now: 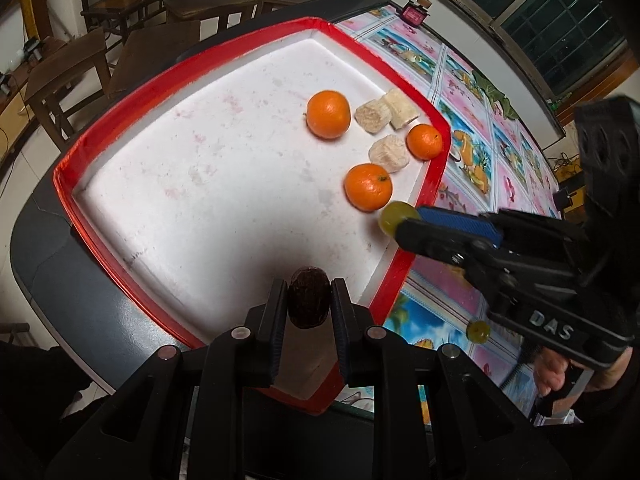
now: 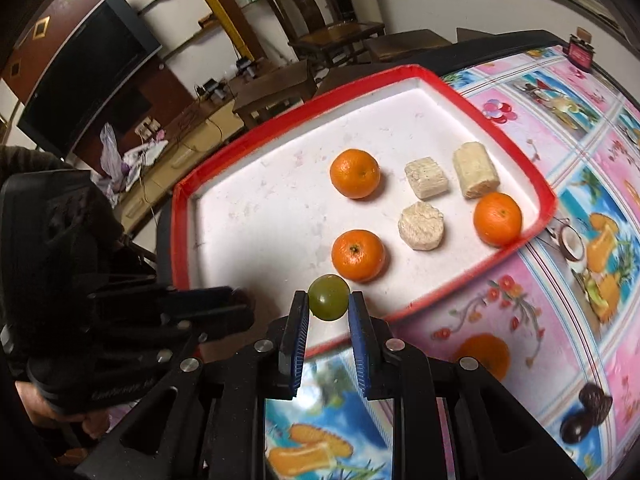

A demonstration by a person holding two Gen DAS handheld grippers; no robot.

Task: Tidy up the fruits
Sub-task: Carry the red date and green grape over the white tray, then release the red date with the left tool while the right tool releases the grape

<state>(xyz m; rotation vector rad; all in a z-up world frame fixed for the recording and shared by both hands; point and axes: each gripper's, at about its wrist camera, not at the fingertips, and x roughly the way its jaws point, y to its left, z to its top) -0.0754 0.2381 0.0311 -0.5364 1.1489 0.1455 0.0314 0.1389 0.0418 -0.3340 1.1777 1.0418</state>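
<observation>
My left gripper [image 1: 310,294] is shut on a dark brown, wrinkled fruit [image 1: 309,300] above the near edge of the white tray with a red rim [image 1: 68,168]. My right gripper [image 2: 329,300] is shut on a small green grape [image 2: 329,297] over the tray's near right edge. In the left wrist view it comes in from the right [image 1: 404,222] with the grape [image 1: 390,216] at its tips. Three oranges [image 2: 355,173] [image 2: 358,255] [image 2: 497,219] and three pale cut pieces [image 2: 421,225] lie in the tray.
A second green grape [image 1: 478,331] lies on the flowered tablecloth [image 2: 560,152] beside the tray. Two dark brown fruits [image 2: 586,412] sit on the cloth at the lower right. Wooden chairs [image 1: 132,4] stand behind the table. The tray's left half is bare.
</observation>
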